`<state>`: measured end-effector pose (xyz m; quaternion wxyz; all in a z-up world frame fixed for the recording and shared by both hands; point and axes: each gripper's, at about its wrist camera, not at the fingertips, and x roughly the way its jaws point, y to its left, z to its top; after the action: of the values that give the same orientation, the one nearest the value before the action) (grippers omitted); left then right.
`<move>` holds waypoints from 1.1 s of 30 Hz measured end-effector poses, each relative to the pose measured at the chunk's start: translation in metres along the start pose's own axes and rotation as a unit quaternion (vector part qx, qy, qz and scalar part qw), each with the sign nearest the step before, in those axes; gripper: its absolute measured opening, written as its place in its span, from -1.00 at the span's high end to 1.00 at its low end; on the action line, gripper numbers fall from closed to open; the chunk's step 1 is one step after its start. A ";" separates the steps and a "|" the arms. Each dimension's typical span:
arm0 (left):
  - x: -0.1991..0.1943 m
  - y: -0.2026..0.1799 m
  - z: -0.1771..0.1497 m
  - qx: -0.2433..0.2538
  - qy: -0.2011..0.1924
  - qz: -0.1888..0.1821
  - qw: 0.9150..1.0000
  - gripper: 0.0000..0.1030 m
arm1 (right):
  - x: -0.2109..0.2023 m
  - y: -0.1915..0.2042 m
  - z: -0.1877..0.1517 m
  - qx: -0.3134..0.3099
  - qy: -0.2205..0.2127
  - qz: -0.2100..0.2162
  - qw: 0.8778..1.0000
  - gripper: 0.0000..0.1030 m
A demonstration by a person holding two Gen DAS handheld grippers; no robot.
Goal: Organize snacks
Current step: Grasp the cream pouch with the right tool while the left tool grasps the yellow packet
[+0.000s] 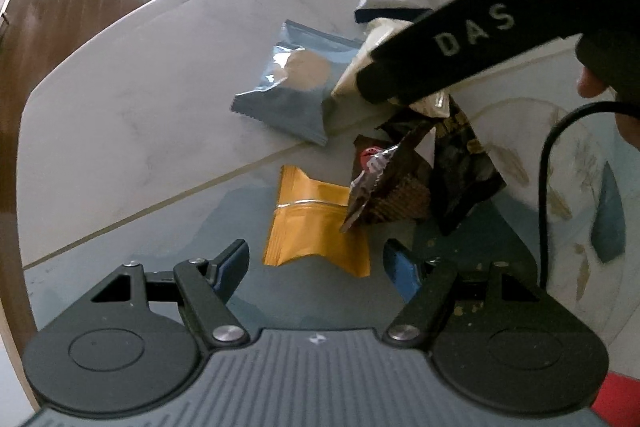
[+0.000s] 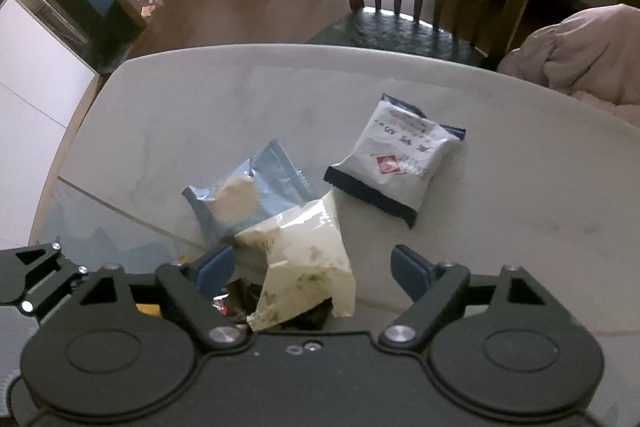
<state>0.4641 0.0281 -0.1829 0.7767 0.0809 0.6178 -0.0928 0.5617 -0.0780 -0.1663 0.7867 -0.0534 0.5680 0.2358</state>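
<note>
Reading "DAS" on right claw [image 1: 400, 83] arm.

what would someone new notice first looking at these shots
Probably the loose heap of snack packets on the pale table: an orange packet lies just ahead of the open left gripper, with dark wrappers to its right. In the right wrist view a cream packet sits between the open right gripper's fingers, a white packet lying apart behind.
</note>
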 end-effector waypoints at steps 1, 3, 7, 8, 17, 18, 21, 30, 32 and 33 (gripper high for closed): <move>0.002 -0.001 0.000 0.003 0.001 0.003 1.000 -0.43 | 0.001 0.000 0.000 0.002 0.000 0.002 1.000 -0.63; 0.005 -0.003 0.001 0.011 -0.001 0.008 1.000 -0.45 | 0.003 -0.001 -0.001 0.006 0.001 0.006 1.000 -0.60; 0.001 -0.003 0.001 0.014 -0.011 0.009 1.000 -0.41 | 0.007 0.000 -0.002 0.008 0.003 0.012 1.000 -0.40; 0.000 -0.004 0.000 0.016 -0.015 0.010 1.000 -0.41 | 0.006 -0.001 -0.003 0.008 0.002 0.014 1.000 -0.36; -0.008 -0.008 -0.007 0.000 -0.040 0.002 0.999 0.22 | 0.001 -0.004 -0.008 0.014 -0.010 0.022 1.000 0.16; -0.010 -0.008 -0.009 -0.003 -0.046 0.002 0.999 0.24 | 0.000 -0.004 -0.009 0.014 -0.013 0.021 1.000 0.19; -0.015 -0.007 -0.015 -0.010 -0.051 0.001 0.999 0.30 | -0.006 -0.003 -0.014 0.011 -0.019 0.019 1.000 0.26; -0.041 -0.002 -0.035 -0.034 -0.064 0.006 0.997 0.31 | -0.036 -0.002 -0.030 0.014 -0.037 0.025 0.999 0.27; -0.050 0.000 -0.040 -0.047 -0.068 0.004 0.997 0.31 | -0.046 -0.001 -0.035 0.014 -0.043 0.025 0.999 0.27; -0.054 0.001 -0.042 -0.049 -0.071 0.003 0.996 0.31 | -0.052 0.000 -0.038 0.013 -0.047 0.025 0.999 0.27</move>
<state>0.4130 0.0411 -0.1398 0.8220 0.0375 0.5644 -0.0657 0.5157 -0.1074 -0.1322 0.8067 -0.0176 0.5351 0.2501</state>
